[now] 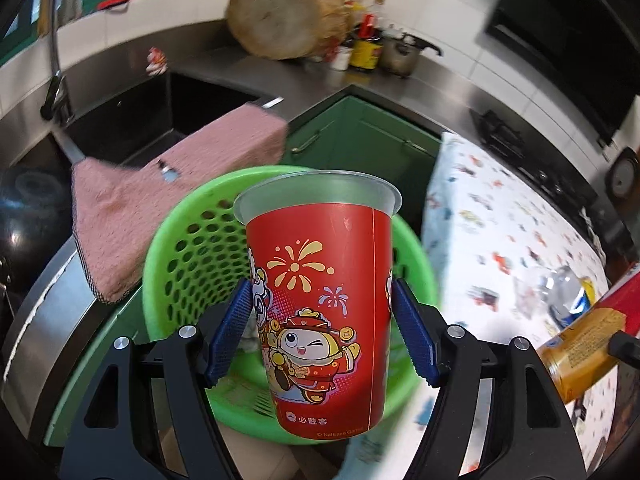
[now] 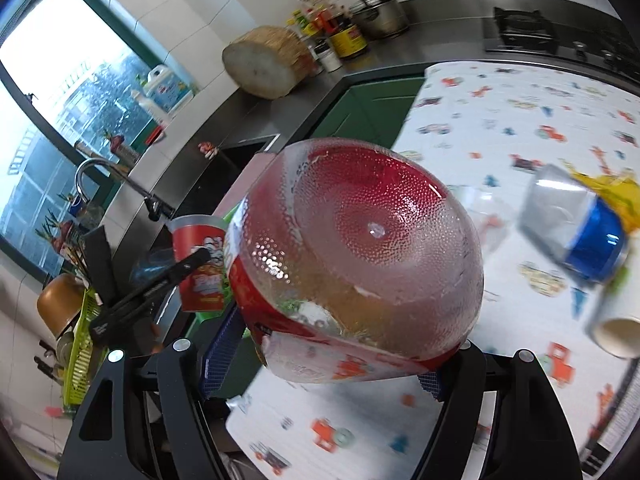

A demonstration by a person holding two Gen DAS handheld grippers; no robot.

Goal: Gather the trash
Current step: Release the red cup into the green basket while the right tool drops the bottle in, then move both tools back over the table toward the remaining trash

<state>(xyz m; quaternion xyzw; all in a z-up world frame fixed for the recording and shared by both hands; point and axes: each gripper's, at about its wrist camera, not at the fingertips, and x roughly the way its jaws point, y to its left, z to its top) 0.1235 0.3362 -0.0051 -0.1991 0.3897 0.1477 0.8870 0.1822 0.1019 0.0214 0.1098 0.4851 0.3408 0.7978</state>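
Note:
My left gripper [image 1: 320, 316] is shut on a red printed paper cup [image 1: 320, 300], held upright just above a green perforated basket [image 1: 188, 248]. The cup and the left gripper also show in the right wrist view [image 2: 198, 264], at the left. My right gripper [image 2: 320, 352] is shut on a clear plastic bottle with a red label [image 2: 360, 256]; its dimpled base faces the camera. That bottle appears in the left wrist view [image 1: 580, 344] at the right edge. A clear bottle with a blue label [image 2: 580, 236] and a white paper cup [image 2: 616, 332] lie on the patterned tablecloth [image 2: 500, 128].
A pink towel [image 1: 168, 196] hangs over the sink edge beside the basket. A steel counter holds a round wooden block [image 1: 288, 16], jars and a pot [image 1: 400, 54]. Green cabinets [image 1: 360, 136] stand behind. A stove [image 2: 524, 28] is at the far right.

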